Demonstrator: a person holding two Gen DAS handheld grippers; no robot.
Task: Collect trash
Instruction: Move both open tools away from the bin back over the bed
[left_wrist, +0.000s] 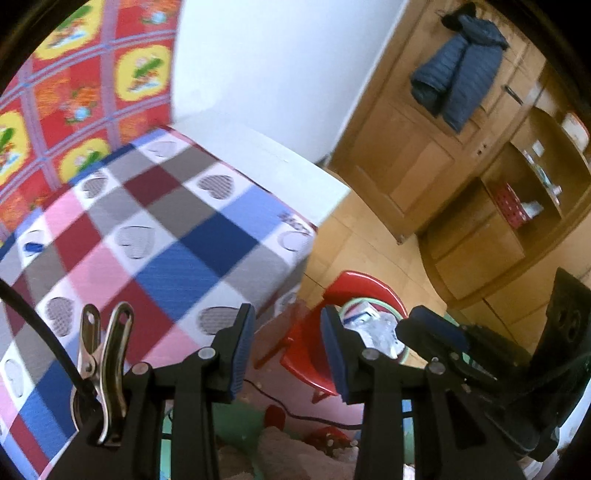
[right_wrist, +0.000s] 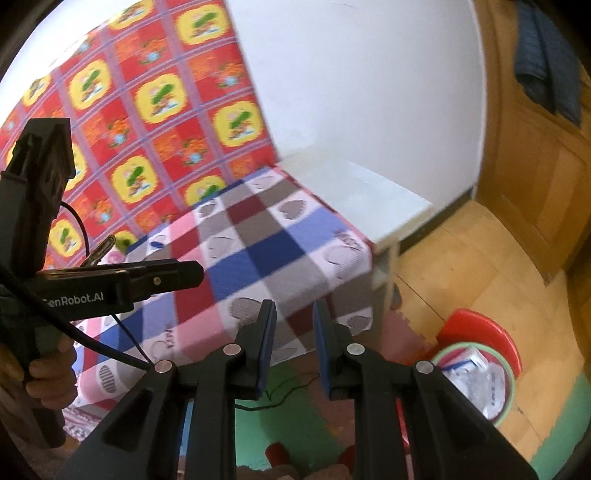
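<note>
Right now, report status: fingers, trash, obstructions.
Left gripper and right gripper open, both empty. Trash bin on floor, already holding wrappers. Small blue scrap on checkered bed. Nothing blocking.

Woven checked cloth with grey hearts over the bed (left_wrist: 155, 229), matt. Glossy printed sheet (right_wrist: 147, 110) in red and yellow on the wall behind. Varnished wood on wardrobe (left_wrist: 406, 147) and floor (right_wrist: 461, 258), faintly shiny. Shiny red plastic stool (left_wrist: 354, 284) (crinkled clear wrappers in the bin). Bright metal clip (left_wrist: 105, 354); matt black plastic tongs, ribbed blue pads (left_wrist: 242, 347).

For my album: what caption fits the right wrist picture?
Empty right gripper above checkered bed, trash bin on floor.
</note>
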